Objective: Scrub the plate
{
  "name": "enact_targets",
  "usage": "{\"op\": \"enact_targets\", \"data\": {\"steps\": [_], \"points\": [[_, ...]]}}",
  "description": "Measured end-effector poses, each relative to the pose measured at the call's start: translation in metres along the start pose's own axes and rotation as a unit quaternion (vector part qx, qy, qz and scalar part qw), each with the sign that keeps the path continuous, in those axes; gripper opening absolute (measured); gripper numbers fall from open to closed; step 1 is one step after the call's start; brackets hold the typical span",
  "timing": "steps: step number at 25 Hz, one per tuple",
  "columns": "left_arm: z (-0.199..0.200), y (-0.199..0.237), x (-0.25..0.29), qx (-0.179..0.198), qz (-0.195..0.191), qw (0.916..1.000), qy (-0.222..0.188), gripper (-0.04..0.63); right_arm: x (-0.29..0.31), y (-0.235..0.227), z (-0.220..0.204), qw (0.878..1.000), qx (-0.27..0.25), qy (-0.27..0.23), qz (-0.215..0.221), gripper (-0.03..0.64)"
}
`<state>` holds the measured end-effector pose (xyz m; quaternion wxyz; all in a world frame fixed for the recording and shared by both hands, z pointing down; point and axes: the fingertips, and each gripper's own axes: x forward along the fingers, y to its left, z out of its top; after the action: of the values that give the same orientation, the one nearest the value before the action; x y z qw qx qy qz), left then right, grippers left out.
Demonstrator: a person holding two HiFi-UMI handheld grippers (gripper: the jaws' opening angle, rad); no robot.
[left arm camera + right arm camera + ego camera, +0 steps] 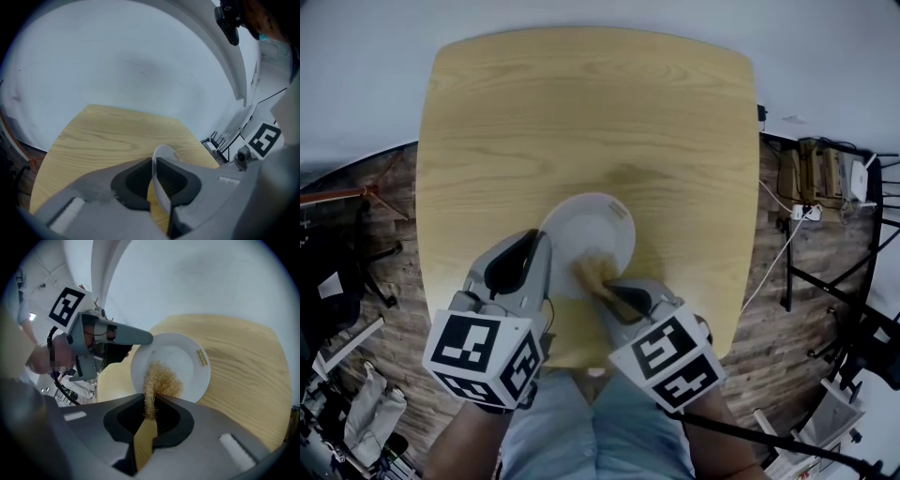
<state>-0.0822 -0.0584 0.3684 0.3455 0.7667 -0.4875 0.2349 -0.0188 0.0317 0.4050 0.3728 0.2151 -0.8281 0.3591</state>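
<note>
a: entry one, the left gripper [153, 174]. how was it recorded?

b: its jaws were found drawn close on the rim of the white plate [163, 151]. the rim was seen edge-on between the two dark pads. in the head view that grip was placed at the plate's left edge.

a: entry two, the right gripper [147, 417]?

b: its jaws were pressed onto the flat tan handle of a scrubber [161, 378]. the curly, straw-coloured fibres were carried past the fingertips and laid against the plate's inner face, near its lower edge.

a: and where was the plate itself logged?

b: it was listed over the near part of the light wooden table [581, 112], between the two grippers. a small gold mark was noted on its right rim. whether it was lifted or resting could not be told.

a: anything further out?

b: a marker cube [483, 361] was noted on the left gripper, and a plank floor [769, 309] was seen beyond the table's edge.
</note>
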Motion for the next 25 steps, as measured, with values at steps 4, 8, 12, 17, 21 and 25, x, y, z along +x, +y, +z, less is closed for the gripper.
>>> {"op": "enact_targets", "data": {"steps": [4,8,12,17,21,25], "points": [[-0.002,-0.003,-0.001,0.006,-0.003,1.0,0.002,0.052,0.005,0.022,0.012,0.999,-0.011,-0.023,0.025,0.041],[-0.004,-0.005,0.0,0.005,-0.005,1.0,0.006,0.052,-0.003,0.022,0.03,0.997,-0.006,-0.064,0.031,0.041],[-0.004,-0.007,0.0,0.006,-0.011,0.9999,0.009,0.052,-0.021,-0.011,0.036,0.996,0.017,-0.084,-0.014,0.041],[-0.005,-0.008,0.0,0.0,-0.018,0.9998,0.013,0.052,-0.026,-0.054,0.034,0.994,0.026,-0.074,-0.082,0.041],[-0.009,-0.01,0.0,-0.009,-0.023,0.9996,0.016,0.052,-0.014,-0.054,0.036,0.995,0.016,-0.06,-0.081,0.041],[-0.01,-0.004,-0.001,-0.019,-0.018,0.9995,0.015,0.052,-0.001,-0.031,0.047,0.997,-0.008,-0.066,-0.049,0.041]]}}
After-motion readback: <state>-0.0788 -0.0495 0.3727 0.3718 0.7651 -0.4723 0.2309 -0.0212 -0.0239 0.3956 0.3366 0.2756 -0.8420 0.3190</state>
